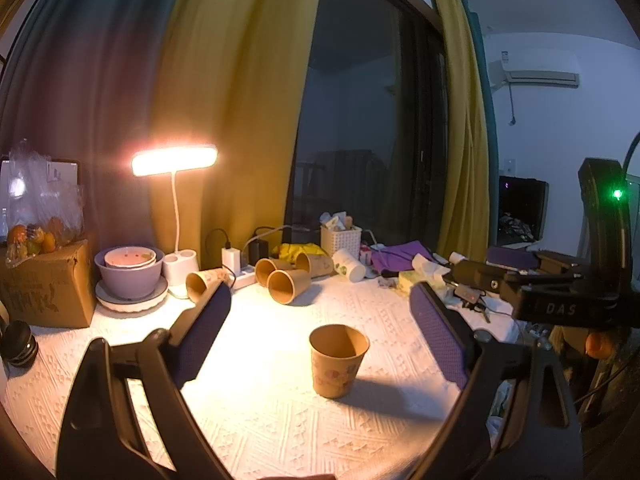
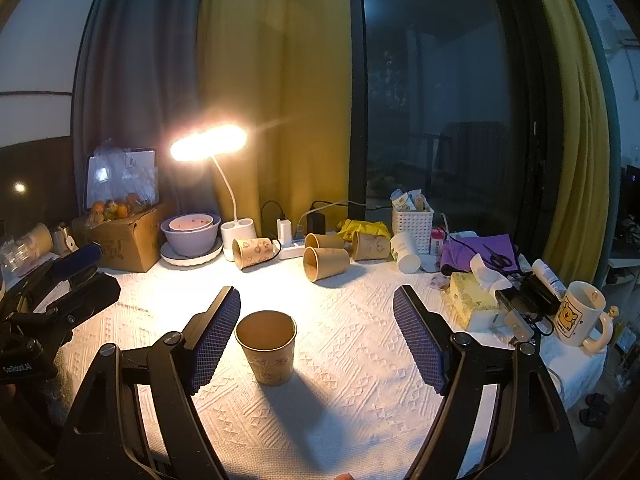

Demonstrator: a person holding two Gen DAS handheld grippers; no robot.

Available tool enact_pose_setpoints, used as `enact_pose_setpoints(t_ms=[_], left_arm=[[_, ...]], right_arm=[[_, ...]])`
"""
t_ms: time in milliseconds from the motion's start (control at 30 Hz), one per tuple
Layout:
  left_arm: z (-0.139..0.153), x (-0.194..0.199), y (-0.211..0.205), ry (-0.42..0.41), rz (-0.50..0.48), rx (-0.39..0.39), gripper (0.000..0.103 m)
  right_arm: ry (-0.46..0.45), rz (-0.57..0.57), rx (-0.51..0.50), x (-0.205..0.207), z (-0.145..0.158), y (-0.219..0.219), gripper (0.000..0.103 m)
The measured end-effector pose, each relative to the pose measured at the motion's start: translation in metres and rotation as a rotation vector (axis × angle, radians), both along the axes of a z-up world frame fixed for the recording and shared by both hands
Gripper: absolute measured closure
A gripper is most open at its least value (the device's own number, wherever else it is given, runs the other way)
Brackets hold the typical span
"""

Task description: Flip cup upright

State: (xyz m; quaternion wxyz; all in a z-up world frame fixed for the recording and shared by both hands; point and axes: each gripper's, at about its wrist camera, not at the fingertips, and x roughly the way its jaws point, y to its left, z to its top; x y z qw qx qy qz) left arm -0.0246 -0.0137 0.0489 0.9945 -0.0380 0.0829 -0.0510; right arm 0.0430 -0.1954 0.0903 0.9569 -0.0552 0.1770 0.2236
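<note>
A brown paper cup (image 1: 338,360) stands upright, mouth up, on the white tablecloth (image 1: 260,420). It also shows in the right wrist view (image 2: 267,347). My left gripper (image 1: 320,300) is open and empty, with the cup between its fingers and a little ahead. My right gripper (image 2: 316,300) is open and empty; the cup stands close beside its left finger (image 2: 216,336), apart from it. Several more paper cups (image 1: 286,284) lie on their sides at the back of the table, also in the right wrist view (image 2: 326,262).
A lit desk lamp (image 2: 208,144), stacked bowls (image 2: 191,234), a cardboard box (image 2: 120,240), a power strip (image 2: 294,246), a white basket (image 2: 412,222), a tissue box (image 2: 472,304) and a bear mug (image 2: 576,312) line the back and right.
</note>
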Motion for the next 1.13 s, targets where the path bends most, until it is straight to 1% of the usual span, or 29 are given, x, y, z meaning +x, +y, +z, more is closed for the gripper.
enact_pose_setpoints(t_ms=[933, 1133], left_arm=[[-0.0063, -0.0014, -0.0013, 0.006, 0.003, -0.012, 0.011], [-0.0095, -0.0033, -0.0016, -0.012, 0.01, -0.02, 0.011]], right_arm=[[0.003, -0.001, -0.003, -0.0004, -0.0008, 0.0028, 0.021], [-0.003, 0.008, -0.023, -0.0008, -0.0018, 0.0052, 0.021]])
